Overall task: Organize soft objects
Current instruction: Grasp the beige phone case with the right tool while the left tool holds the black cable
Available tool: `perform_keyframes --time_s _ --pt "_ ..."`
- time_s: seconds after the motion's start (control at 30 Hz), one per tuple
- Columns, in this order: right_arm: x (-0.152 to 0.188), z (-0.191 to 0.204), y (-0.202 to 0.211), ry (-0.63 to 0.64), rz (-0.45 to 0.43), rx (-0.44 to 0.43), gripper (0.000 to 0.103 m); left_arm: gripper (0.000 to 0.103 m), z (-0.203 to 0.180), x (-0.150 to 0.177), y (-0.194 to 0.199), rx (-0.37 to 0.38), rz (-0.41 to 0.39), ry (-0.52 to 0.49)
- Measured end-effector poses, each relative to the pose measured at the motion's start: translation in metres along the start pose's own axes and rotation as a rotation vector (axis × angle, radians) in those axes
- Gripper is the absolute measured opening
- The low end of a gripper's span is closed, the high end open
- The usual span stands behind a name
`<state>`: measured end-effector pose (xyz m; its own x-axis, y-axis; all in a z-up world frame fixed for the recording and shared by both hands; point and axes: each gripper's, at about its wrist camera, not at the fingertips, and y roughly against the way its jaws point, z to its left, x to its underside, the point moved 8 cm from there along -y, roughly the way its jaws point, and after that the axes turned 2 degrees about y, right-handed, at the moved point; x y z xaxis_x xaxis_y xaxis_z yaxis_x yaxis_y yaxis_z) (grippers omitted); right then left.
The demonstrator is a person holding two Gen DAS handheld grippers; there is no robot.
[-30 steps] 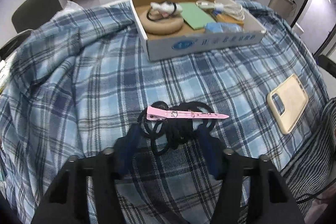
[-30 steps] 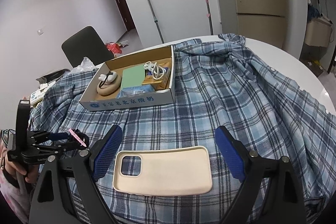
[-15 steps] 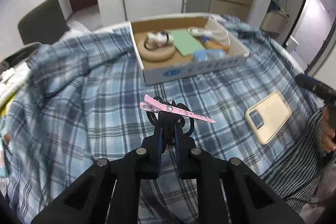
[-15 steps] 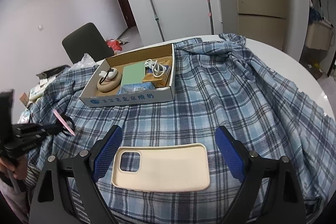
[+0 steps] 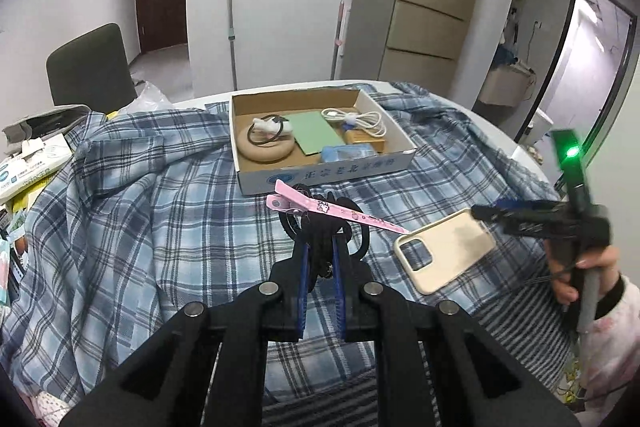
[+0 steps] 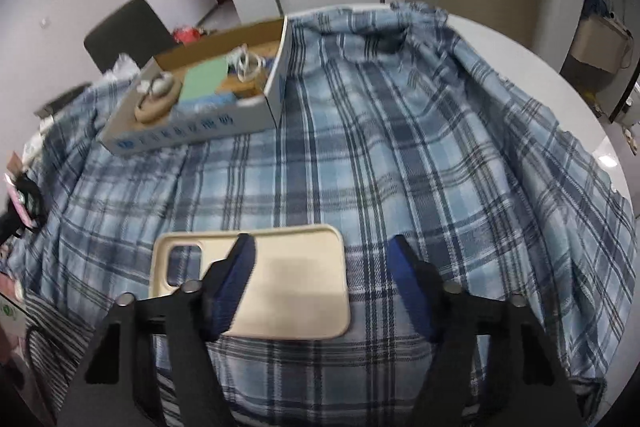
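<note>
While my left gripper (image 5: 320, 245) pinches a bundle of black hair ties (image 5: 318, 227) with a pink hair clip (image 5: 332, 209) above the plaid cloth (image 5: 160, 211), my right gripper (image 6: 320, 263) hangs wide open, one finger over the cream phone case (image 6: 296, 287). Bare cloth lies between the case and the cardboard box (image 5: 320, 173), whose near wall faces me.
</note>
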<state>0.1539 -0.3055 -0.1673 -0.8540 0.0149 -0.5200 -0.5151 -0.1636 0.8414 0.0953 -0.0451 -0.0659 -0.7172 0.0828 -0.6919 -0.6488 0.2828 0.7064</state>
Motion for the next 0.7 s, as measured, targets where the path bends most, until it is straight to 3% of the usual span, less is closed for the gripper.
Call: perform_keyframes --time_s 0.13,0.33,0.57,0.7 --pt "0.006 0.002 -0.016 0.033 0.066 -0.001 0.036 0.012 0.001 0.0 0.006 0.011 -0.012 0.015" --pt "0.004 -0.007 -0.019 0.052 0.053 0.1 0.018 0.012 0.006 0.004 0.005 0.008 -0.005 0.03" --pt "-0.003 -0.029 -0.006 0.039 0.01 0.189 0.004 0.012 0.006 0.006 0.005 0.014 -0.005 0.03" --pt "-0.001 -0.048 0.008 0.037 -0.005 0.265 0.004 0.012 0.007 0.006 0.007 0.018 -0.009 0.038"
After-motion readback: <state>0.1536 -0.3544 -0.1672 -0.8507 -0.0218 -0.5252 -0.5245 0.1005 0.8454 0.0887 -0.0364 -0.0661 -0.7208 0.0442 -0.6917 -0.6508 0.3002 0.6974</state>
